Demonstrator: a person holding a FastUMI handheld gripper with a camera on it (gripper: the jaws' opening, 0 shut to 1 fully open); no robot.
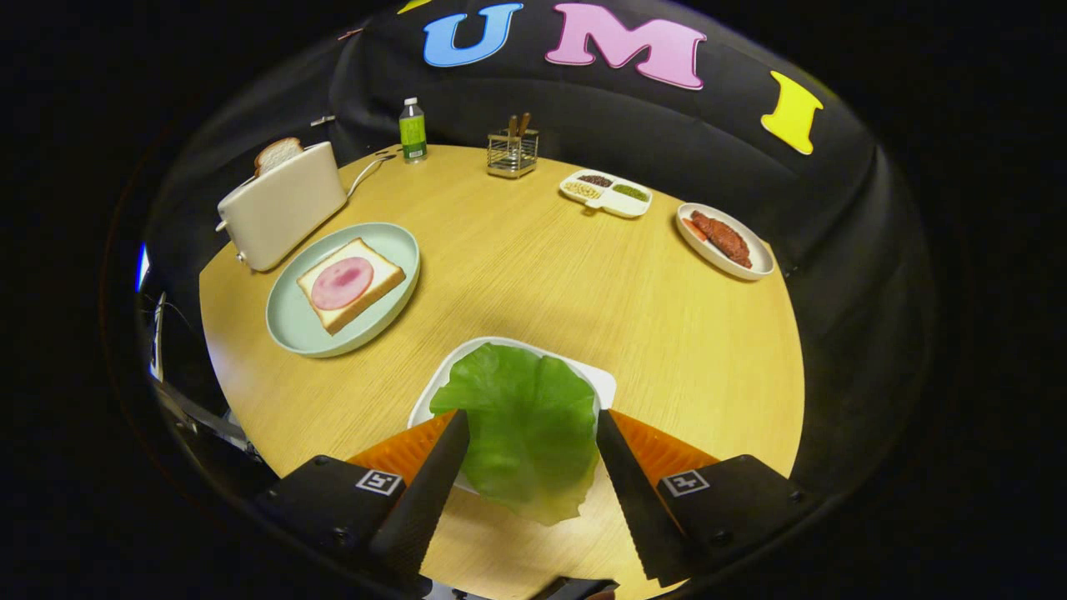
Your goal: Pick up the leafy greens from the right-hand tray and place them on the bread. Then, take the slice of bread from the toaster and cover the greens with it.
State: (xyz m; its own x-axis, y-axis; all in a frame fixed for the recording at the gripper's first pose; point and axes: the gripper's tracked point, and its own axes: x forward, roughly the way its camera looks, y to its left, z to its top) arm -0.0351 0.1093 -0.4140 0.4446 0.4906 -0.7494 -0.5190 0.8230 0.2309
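Note:
A broad green lettuce leaf [525,425] lies on a white tray [430,393] close to me, its near edge hanging over the tray onto the table. My gripper [529,414] is open, low over the tray, with one finger at each side of the leaf. Beyond the fingers to the left, a slice of bread [373,290] topped with a round pink ham slice [342,282] rests on a pale green plate [292,327]. Behind that plate stands a cream toaster [283,208] with a second bread slice [278,152] sticking out of its slot.
On the round wooden table [533,267], far side: a green-labelled bottle [412,129], a wire holder with utensils [512,150], a white divided dish [606,192], and to the right an oval plate of browned meat [723,240]. The toaster's cord [364,172] trails toward the bottle.

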